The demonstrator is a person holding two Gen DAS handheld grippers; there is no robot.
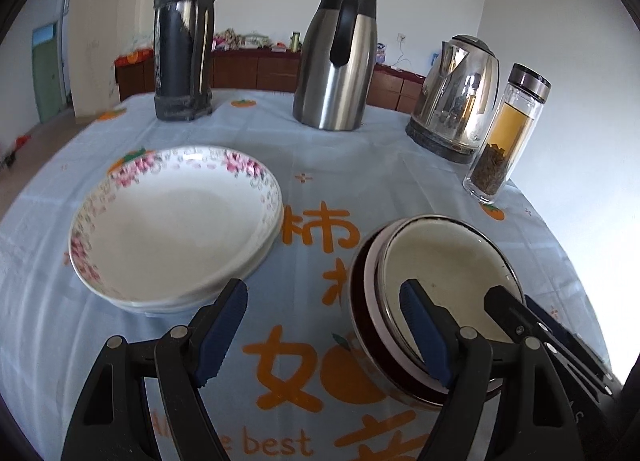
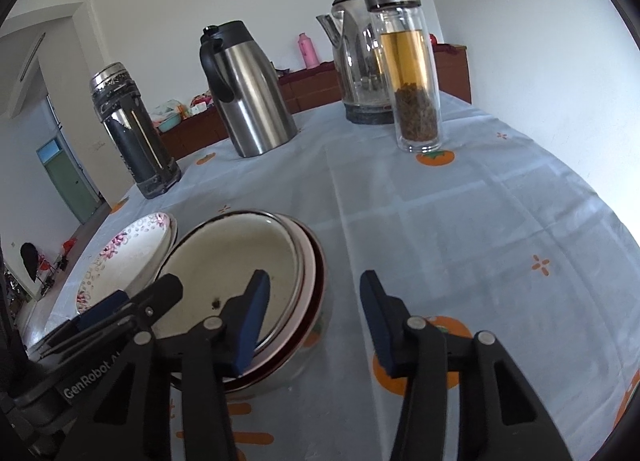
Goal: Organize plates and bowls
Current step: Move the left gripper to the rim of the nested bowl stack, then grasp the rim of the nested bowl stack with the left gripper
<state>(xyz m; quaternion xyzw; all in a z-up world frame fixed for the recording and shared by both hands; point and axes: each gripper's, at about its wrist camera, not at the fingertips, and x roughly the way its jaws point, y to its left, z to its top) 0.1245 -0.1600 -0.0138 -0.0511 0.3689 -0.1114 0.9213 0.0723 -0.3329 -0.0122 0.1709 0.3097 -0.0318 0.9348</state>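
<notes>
Bowls [image 1: 436, 301] sit stacked on the tablecloth [image 1: 320, 165], just right of the flowered plates [image 1: 172, 221] and in front of the kettle [image 1: 456, 97]. Left gripper [image 1: 324, 337] hangs apart, one finger inside the top bowl. Right gripper [image 2: 316, 325] straddles the stack's rim, jaws not touching it.

Soft daylight, glare at right edge, fisheye bending, dark corners, slight blur
</notes>
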